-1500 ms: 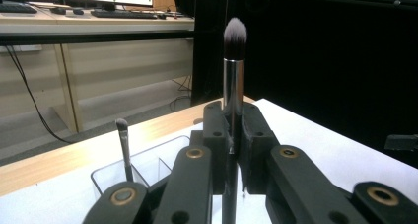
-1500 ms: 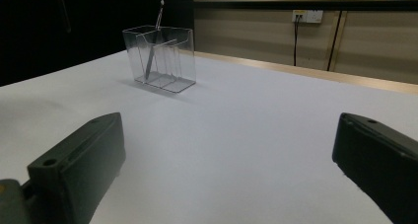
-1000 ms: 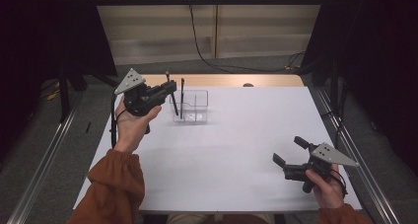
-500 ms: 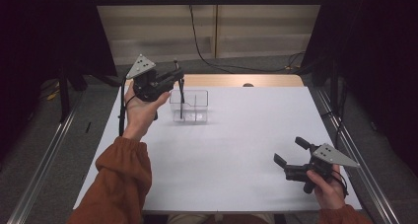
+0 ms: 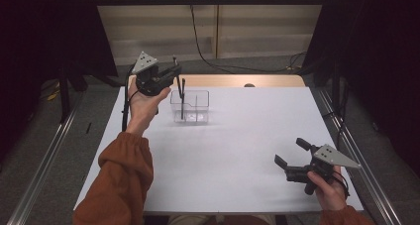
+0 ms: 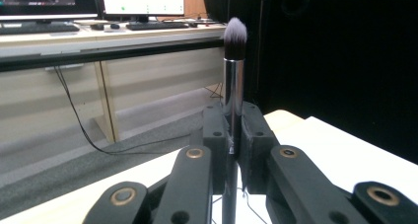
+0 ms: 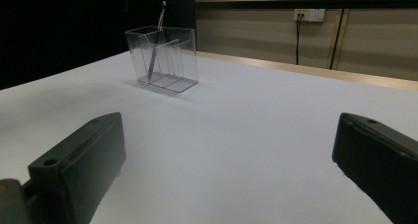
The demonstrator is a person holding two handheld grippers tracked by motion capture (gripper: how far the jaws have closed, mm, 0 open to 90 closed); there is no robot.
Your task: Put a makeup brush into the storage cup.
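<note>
My left gripper [image 5: 176,72] [image 6: 231,130] is raised above the table's far left and is shut on a makeup brush [image 6: 232,71]. The brush has a silver ferrule and stands upright, dark bristles on top. Just right of it stands a clear divided organizer [image 5: 198,98] [image 7: 170,56] with a thin dark brush [image 5: 182,103] [image 7: 154,56] leaning inside. Near the front right corner, my right gripper [image 5: 288,150] [image 7: 229,160] rests low in the hand, open, with nothing between its jaws.
The white table top [image 5: 233,150] has a wooden strip [image 5: 237,81] along its far edge. Metal rails [image 5: 44,160] run along both sides. A black cable [image 5: 198,41] hangs down the back wall. A desk with monitors [image 6: 143,2] stands beyond.
My left hand has carried the brush up and away from me, slightly rightward toward the organizer. The right gripper has stayed put.
</note>
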